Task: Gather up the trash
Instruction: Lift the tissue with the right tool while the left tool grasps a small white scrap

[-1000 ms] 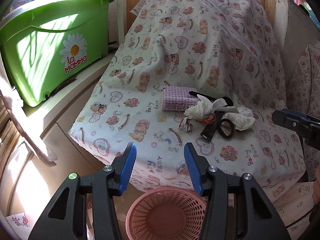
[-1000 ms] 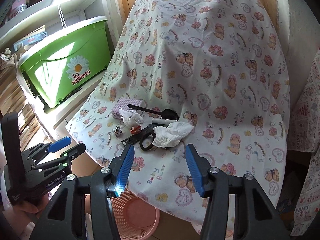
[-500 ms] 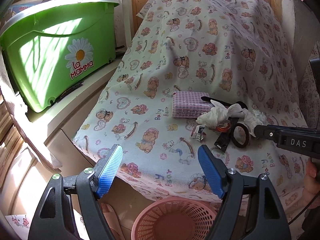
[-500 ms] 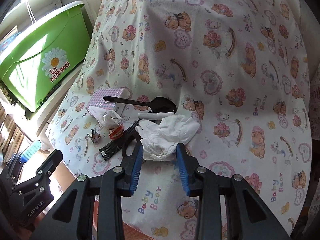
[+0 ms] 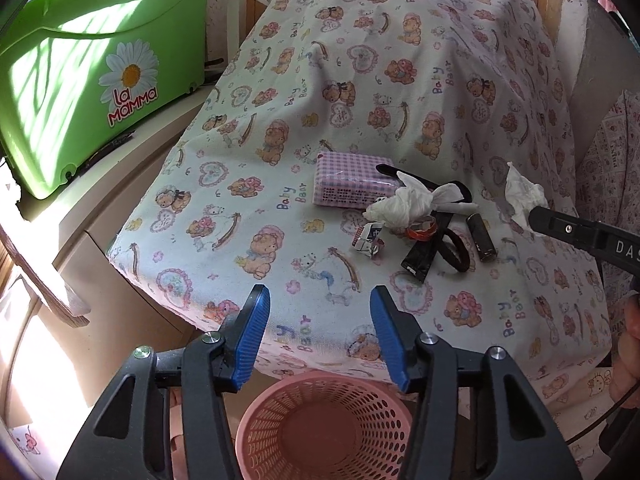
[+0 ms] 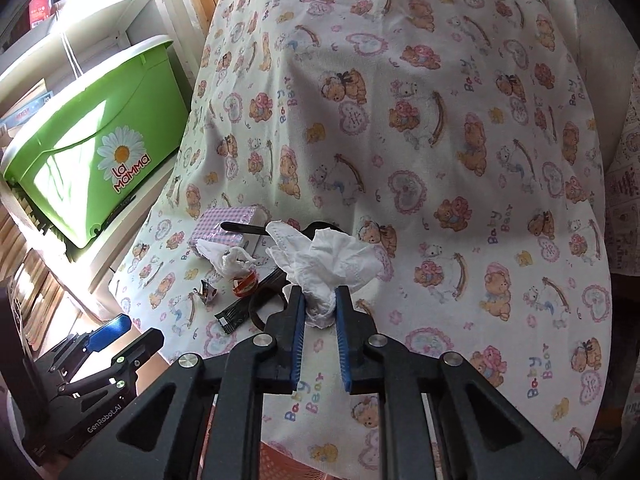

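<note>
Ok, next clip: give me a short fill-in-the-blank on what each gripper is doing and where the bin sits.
1. The right gripper is shut on a crumpled white ____.
2. The left gripper holds nothing; its jaws are ____.
3. Below the left gripper stands a perforated basket, coloured ____.
4. The tub marked "La Mamma" is coloured ____.

Missing words: tissue; open; pink; green

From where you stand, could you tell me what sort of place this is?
Probably a lived-in home room: a baby-bear print sheet draped over furniture, a green La Mamma tub on a shelf, and a pink basket below.
</note>
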